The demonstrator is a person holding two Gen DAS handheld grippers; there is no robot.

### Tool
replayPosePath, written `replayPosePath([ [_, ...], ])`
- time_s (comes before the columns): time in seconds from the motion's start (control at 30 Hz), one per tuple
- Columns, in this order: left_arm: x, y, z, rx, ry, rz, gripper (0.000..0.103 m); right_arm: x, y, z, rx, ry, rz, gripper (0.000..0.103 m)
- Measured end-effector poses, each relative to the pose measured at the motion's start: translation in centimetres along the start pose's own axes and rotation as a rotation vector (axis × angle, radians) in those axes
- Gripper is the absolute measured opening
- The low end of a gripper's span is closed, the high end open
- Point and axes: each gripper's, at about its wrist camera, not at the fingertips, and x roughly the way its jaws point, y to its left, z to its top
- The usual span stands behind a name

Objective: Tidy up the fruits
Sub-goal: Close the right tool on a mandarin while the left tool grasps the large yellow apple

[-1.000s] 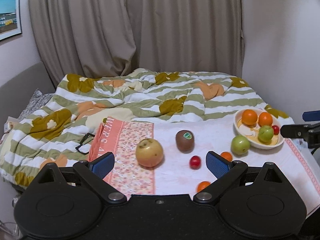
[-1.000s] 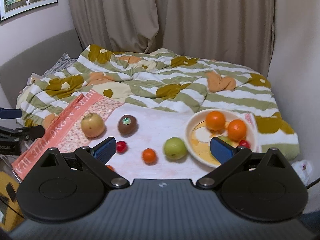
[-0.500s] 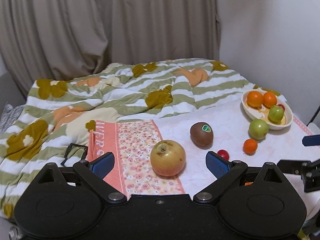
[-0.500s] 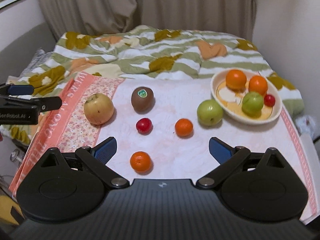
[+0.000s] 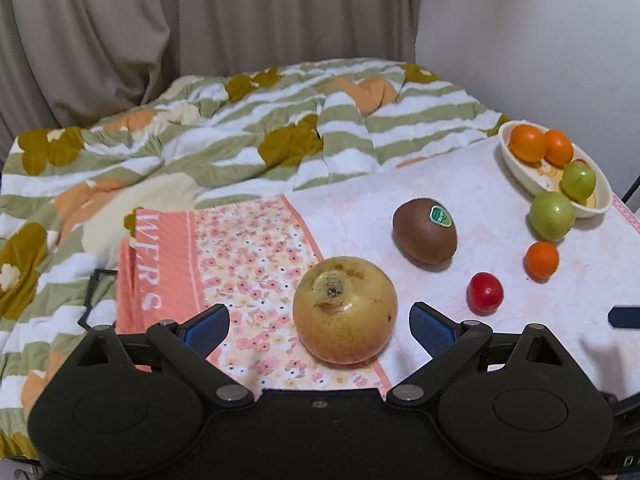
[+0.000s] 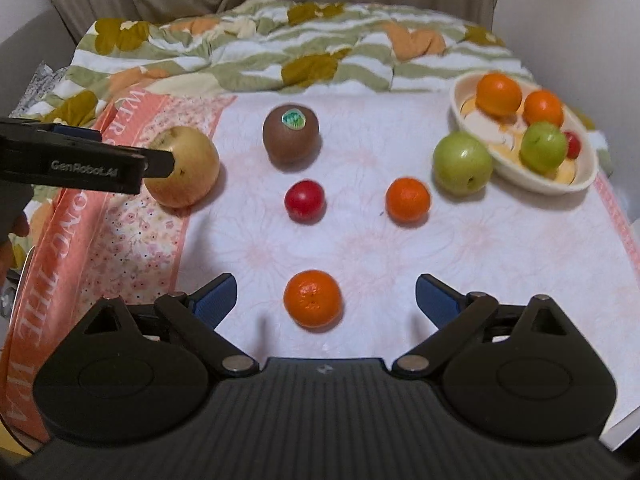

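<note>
A big yellow apple [image 5: 345, 310] lies on the flowered cloth, between the open fingers of my left gripper [image 5: 319, 322]. Beyond it sit a brown kiwi [image 5: 425, 230], a small red fruit [image 5: 484, 293], a small orange [image 5: 541, 259] and a green apple [image 5: 552, 216] by the cream bowl [image 5: 520, 174]. My right gripper [image 6: 325, 300] is open around a mandarin [image 6: 313, 299] on the white cloth. The right wrist view also has the yellow apple [image 6: 188, 170], kiwi [image 6: 291, 134], red fruit [image 6: 304, 200], orange [image 6: 407, 200], green apple [image 6: 462, 162] and the bowl [image 6: 560, 184] with several fruits.
A rumpled green-striped quilt [image 5: 240, 128] covers the bed behind the cloths. Curtains [image 5: 200, 12] and a white wall stand at the back. The left gripper's finger [image 6: 80, 162] reaches in from the left in the right wrist view. Black glasses [image 5: 94, 292] lie left of the flowered cloth.
Both grippers have come forward and lower. The yellow apple now sits between the left fingers, and the mandarin between the right fingers. Both stay open.
</note>
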Motion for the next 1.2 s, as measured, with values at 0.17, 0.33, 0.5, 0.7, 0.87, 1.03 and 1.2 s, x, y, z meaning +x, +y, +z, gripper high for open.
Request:
replayPosePath([
  [0.17, 2.1, -0.2, 0.3, -0.003, 0.029, -0.024, 0.096, 1.3, 0.3, -0.4, 0.009, 0.042, 0.002, 0.1],
  [0.33, 3.7, -0.1, 0.5, -0.02, 0.056, -0.045, 0.088, 2.1, 0.3, -0.4, -0.003, 0.07, 0.008, 0.095],
  [0.5, 4.2, -0.2, 0.5, -0.035, 0.067, -0.084, 0.077, 2.7, 0.4, -0.5, -0.014, 0.09, 0.016, 0.082],
  [0.7, 4.0, -0.3, 0.2, -0.027, 0.072, -0.069, 0.077, 3.1, 0.4, -0.5, -0.027, 0.092, 0.014, 0.077],
  [0.87, 3.4, -0.2, -0.4, -0.026, 0.068, -0.056, 0.077, 3.1, 0.6, -0.4, -0.045, 0.09, 0.019, 0.069],
  [1.03, 2.8, -0.1, -1.0, -0.031, 0.068, -0.047, 0.077, 3.3, 1.0, -0.4, -0.061, 0.085, 0.015, 0.063],
  [1.2, 2.4, 0.1, -1.6, -0.041, 0.063, -0.041, 0.076, 3.3, 1.3, -0.6, -0.094, 0.07, -0.002, 0.053],
])
